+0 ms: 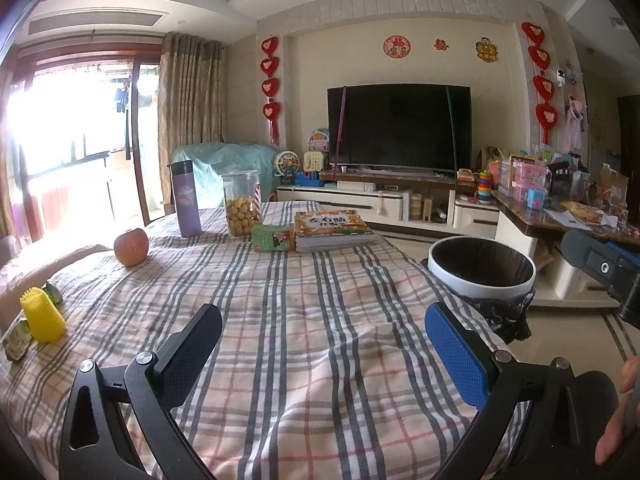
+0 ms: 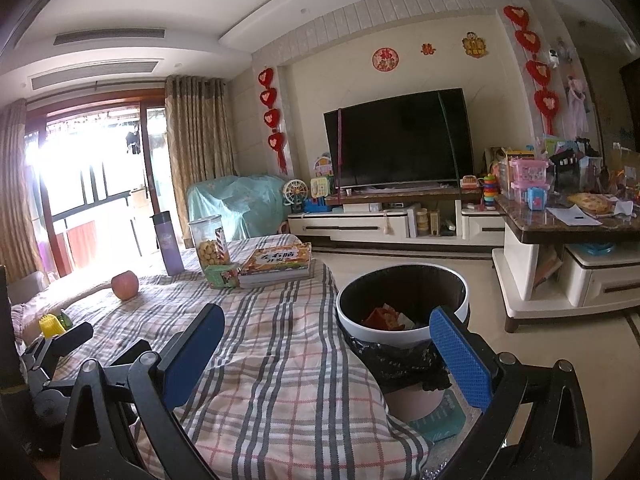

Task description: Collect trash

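Observation:
A white-rimmed trash bin with a black liner stands on the floor at the table's right edge. In the right wrist view the bin holds red and white wrappers. A yellow ridged piece and green wrappers lie at the table's left edge; the yellow piece shows small in the right wrist view. My left gripper is open and empty above the plaid tablecloth. My right gripper is open and empty, its right finger over the bin's near rim.
On the table's far side stand an apple, a purple bottle, a jar of snacks, a green box and stacked books. A TV and cabinets lie beyond. A marble side table stands right.

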Tool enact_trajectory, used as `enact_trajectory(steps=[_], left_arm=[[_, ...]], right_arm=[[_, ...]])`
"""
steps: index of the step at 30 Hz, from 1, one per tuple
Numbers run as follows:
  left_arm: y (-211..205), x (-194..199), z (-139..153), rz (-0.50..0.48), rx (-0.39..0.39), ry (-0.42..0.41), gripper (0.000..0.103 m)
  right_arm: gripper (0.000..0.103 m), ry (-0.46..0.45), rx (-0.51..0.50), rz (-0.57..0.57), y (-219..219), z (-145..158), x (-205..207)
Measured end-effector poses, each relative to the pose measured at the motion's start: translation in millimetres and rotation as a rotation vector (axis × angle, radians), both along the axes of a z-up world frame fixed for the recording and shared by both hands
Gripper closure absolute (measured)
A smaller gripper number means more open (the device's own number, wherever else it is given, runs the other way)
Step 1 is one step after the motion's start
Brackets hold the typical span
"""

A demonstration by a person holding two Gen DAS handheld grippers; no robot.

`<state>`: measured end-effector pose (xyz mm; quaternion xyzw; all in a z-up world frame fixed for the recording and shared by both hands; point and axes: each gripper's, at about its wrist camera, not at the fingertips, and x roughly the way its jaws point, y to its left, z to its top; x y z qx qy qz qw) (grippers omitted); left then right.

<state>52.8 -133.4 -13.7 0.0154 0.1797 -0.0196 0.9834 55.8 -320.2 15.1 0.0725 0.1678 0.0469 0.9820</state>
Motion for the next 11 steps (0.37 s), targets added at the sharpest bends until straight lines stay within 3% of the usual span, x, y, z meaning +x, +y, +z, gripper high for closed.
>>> enact_trajectory(steps=[11], left_arm=[[7, 13, 2, -0.002, -0.017, 0.021, 0.000]], right_arm=[[0.000, 0.049, 0.009, 0.015, 3, -7, 15]])
